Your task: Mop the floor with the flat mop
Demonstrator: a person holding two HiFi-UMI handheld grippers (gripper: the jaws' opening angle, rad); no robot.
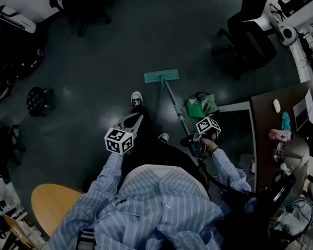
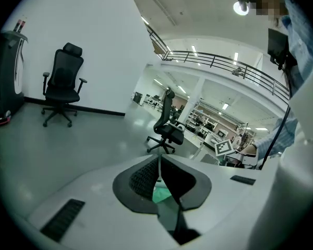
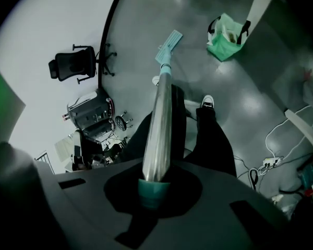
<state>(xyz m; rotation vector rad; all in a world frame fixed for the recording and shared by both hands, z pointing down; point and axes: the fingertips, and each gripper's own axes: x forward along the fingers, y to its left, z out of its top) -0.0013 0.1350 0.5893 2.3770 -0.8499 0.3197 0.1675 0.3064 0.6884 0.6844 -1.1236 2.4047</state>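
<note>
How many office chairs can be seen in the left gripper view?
2. One office chair stands by the white wall at left; the second chair stands out on the floor near centre. More may be hidden.

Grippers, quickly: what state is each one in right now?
Left gripper: shut, nothing in it.
Right gripper: shut on mop handle.

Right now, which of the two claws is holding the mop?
The right claw: it is shut around the teal end of the mop handle. The left claw is shut on nothing and stands apart from the handle.
</note>
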